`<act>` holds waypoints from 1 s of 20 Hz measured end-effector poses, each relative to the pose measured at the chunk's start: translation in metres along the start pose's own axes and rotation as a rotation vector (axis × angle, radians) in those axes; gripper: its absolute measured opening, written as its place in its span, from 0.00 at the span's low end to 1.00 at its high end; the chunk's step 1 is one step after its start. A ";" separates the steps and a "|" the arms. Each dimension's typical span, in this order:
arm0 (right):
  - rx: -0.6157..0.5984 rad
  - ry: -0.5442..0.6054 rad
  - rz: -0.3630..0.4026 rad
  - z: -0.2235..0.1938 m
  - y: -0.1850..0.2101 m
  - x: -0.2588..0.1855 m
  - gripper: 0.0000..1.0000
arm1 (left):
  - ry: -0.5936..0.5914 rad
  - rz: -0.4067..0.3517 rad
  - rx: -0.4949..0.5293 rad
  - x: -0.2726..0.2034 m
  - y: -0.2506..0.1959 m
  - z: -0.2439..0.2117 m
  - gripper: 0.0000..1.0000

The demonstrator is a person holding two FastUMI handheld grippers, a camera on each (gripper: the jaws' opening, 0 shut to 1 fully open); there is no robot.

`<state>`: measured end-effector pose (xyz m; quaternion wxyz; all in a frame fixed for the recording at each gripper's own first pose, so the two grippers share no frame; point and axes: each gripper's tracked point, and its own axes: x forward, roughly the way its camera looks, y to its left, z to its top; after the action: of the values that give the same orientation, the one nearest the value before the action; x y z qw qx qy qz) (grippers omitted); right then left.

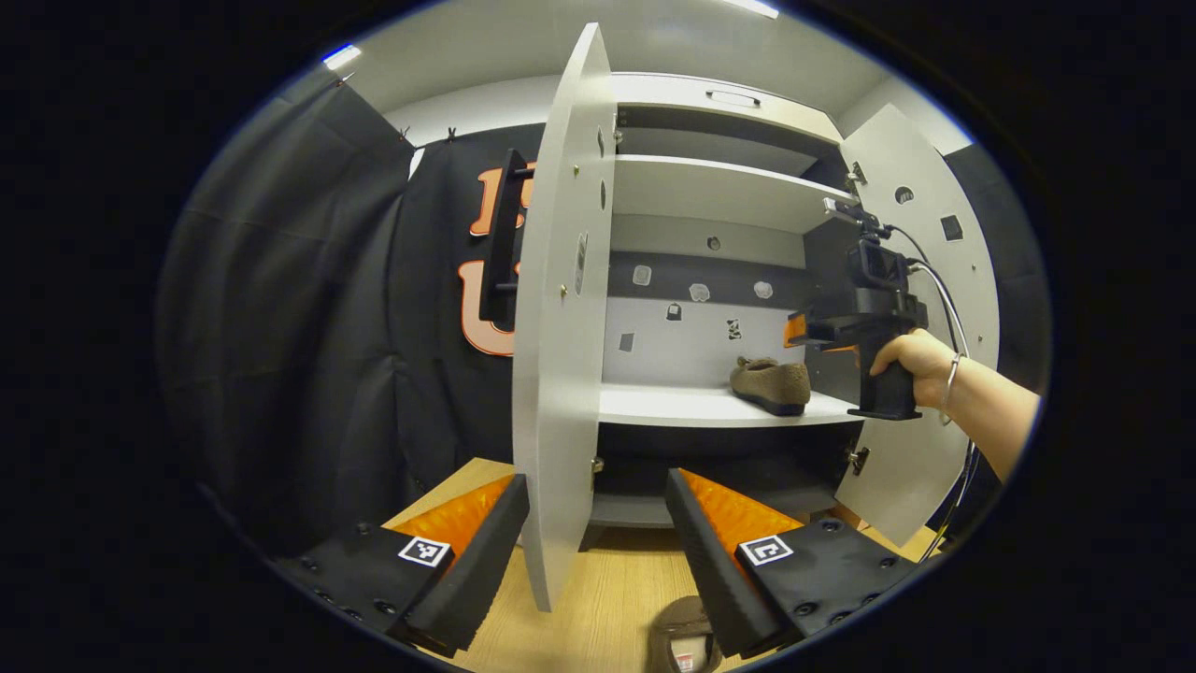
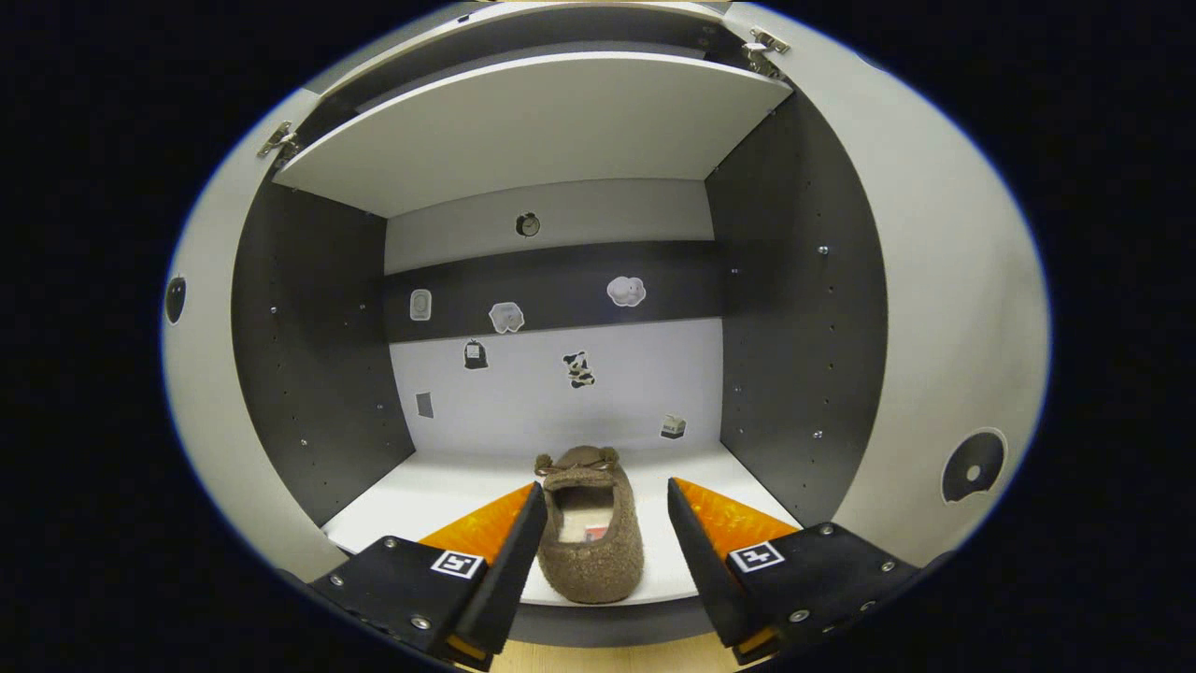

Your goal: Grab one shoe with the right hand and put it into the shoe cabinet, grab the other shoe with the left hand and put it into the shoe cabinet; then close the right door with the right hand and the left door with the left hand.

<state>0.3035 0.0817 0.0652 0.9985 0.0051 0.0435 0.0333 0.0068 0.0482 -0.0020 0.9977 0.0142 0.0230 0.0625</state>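
Note:
One brown fuzzy shoe (image 2: 590,547) rests on the middle shelf (image 2: 439,495) of the shoe cabinet, toe toward the back wall. My right gripper (image 2: 605,488) is open, a finger on either side of the shoe's heel end. In the left gripper view the same shoe (image 1: 771,383) lies on the shelf, with a hand holding the right gripper (image 1: 802,332) just above and to the right of it. The second brown shoe (image 1: 687,640) lies on the wooden surface below my left gripper (image 1: 598,509), which is open and holds nothing.
Both cabinet doors stand open. The left door (image 1: 561,308) is edge-on straight ahead of my left gripper, its black handle (image 1: 505,234) on the outer face. The right door (image 1: 920,280) swings out behind the hand. An upper shelf (image 1: 710,192) spans the cabinet.

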 end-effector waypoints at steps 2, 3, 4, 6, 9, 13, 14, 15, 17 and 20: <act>0.008 -0.003 0.007 -0.004 -0.003 -0.022 0.89 | 0.027 -0.018 -0.009 -0.004 -0.008 -0.011 0.99; 0.010 -0.008 0.008 -0.006 -0.004 -0.033 0.91 | 0.040 -0.023 -0.006 -0.005 -0.010 -0.017 0.99; 0.008 -0.016 0.008 -0.008 -0.006 -0.044 0.93 | 0.052 -0.027 -0.003 -0.007 -0.012 -0.023 0.94; -0.005 -0.028 0.011 -0.014 -0.007 -0.068 0.92 | 0.084 -0.037 -0.008 -0.012 -0.017 -0.039 0.96; -0.030 -0.042 0.017 -0.024 -0.008 -0.100 0.92 | 0.158 -0.049 -0.016 -0.017 -0.023 -0.072 0.97; -0.037 -0.046 0.021 -0.035 -0.014 -0.130 0.93 | 0.293 -0.064 0.001 -0.026 -0.030 -0.132 0.97; -0.035 -0.043 0.023 -0.037 -0.015 -0.135 0.93 | 0.327 -0.075 -0.003 -0.029 -0.034 -0.146 0.94; -0.033 -0.041 0.021 -0.040 -0.019 -0.139 0.93 | 0.364 -0.083 0.003 -0.032 -0.038 -0.162 0.97; -0.033 -0.039 0.010 -0.045 -0.027 -0.147 0.93 | 0.435 -0.096 0.026 -0.039 -0.042 -0.194 0.97; -0.032 -0.024 -0.005 -0.055 -0.039 -0.163 0.92 | 0.533 -0.115 0.033 -0.048 -0.046 -0.234 0.99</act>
<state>0.1396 0.0325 0.0244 0.9990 -0.0106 0.0312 0.0313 -0.0459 0.0025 -0.2348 0.9580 0.0122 0.2863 0.0069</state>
